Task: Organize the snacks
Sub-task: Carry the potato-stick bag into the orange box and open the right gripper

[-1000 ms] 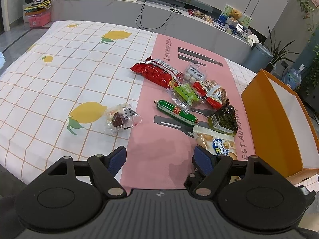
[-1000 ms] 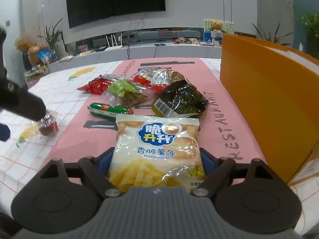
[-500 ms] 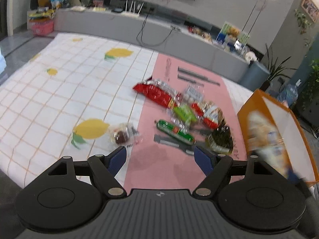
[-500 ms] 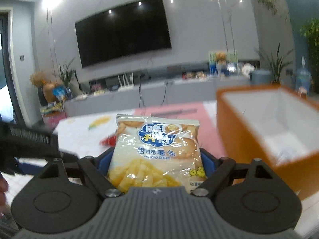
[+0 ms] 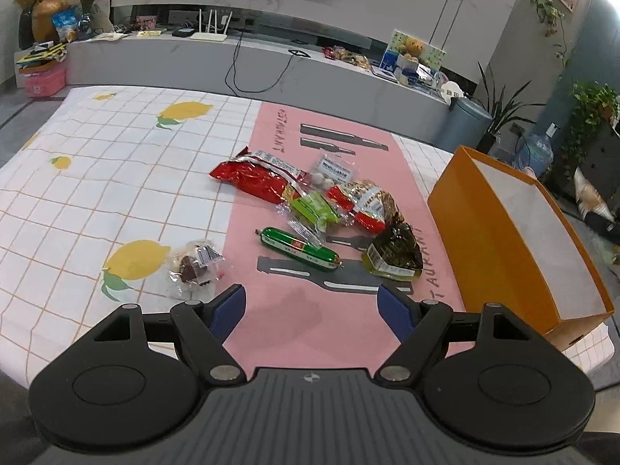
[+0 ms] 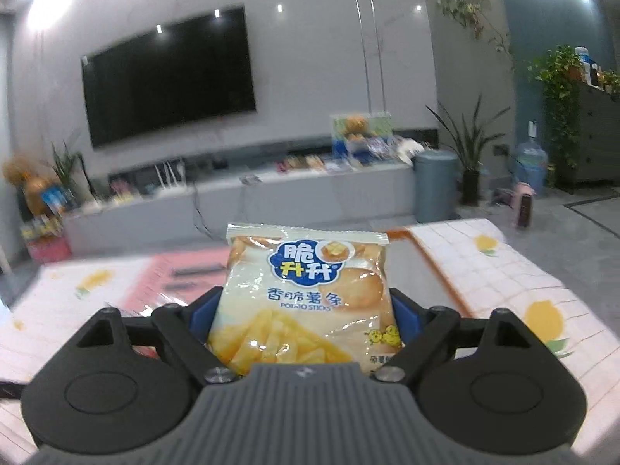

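A potato-stick bag (image 6: 306,298), centre frame, is pinched upright by the right gripper (image 6: 306,316), lifted for carrying toward the orange box (image 5: 515,232) at right. The left gripper (image 5: 312,306) hangs spread above remaining snacks (image 5: 310,205).

Right gripper (image 6: 305,312) clamped on potato sticks bag (image 6: 306,298), both blue fingers (image 6: 203,312) against its sides. Bag upright, label facing camera. Orange box (image 6: 434,267) edge at 2 o'clock behind bag. Pink runner (image 6: 170,271) at 10 o'clock. Wall TV (image 6: 168,73) at 11 o'clock. Background motion-blurred.
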Tool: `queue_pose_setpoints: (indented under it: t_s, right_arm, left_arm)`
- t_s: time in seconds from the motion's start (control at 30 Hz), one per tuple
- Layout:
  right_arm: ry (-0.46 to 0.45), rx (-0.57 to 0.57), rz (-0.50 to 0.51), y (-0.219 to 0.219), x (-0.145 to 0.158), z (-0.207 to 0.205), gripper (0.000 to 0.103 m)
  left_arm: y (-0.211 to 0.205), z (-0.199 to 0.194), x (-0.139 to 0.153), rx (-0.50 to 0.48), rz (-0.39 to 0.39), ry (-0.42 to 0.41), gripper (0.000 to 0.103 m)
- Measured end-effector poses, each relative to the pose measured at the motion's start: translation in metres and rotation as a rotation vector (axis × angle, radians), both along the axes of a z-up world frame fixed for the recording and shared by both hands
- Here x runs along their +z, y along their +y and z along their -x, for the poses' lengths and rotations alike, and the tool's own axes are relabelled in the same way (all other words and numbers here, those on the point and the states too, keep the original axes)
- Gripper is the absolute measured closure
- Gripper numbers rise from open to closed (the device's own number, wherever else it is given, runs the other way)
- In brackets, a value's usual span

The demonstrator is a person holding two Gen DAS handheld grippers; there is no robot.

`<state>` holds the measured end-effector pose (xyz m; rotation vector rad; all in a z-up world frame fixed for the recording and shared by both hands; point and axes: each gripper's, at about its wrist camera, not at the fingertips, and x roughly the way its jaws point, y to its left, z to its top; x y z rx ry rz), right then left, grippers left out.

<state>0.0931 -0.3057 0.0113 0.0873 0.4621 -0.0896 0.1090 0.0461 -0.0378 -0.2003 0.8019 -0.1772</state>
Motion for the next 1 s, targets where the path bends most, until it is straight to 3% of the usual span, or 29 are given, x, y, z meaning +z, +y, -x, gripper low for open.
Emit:
queue_pose_setpoints:
  t_s: [0.2, 0.33, 0.43, 0.47, 0.67, 0.8, 1.0]
  right_arm:
    - [0.132, 0.012, 0.031, -0.040, -0.029, -0.021, 0.017]
    - [0.189, 0.026, 0.097, -0.041, -0.050, -0.025, 0.017]
    - [0.201, 0.012, 0.163, -0.040, -0.056, -0.024, 0.008]
    - [0.194, 0.010, 0.170, -0.040, -0.055, -0.022, 0.003]
    - [0.137, -0.001, 0.122, -0.038, -0.041, -0.008, 0.003]
    - [0.049, -0.043, 0.077, -0.033, -0.014, 0.003, 0.003]
    - [-0.082, 0.075, 0.017, 0.015, 0.011, 0.026, 0.003]
  left_arm:
    - [-0.008, -0.004, -0.006, -0.007, -0.032, 0.010, 0.012]
    - [-0.013, -0.005, -0.012, -0.014, -0.053, 0.025, 0.012]
    - [-0.016, -0.004, -0.014, -0.021, -0.060, 0.022, 0.012]
    - [-0.016, -0.004, -0.013, -0.024, -0.062, 0.019, 0.012]
    - [-0.017, 0.000, -0.008, -0.033, -0.062, -0.008, 0.012]
    - [-0.018, 0.002, -0.005, -0.040, -0.061, -0.018, 0.012]
    - [-0.008, 0.000, -0.002, 0.007, -0.052, -0.024, 0.012]
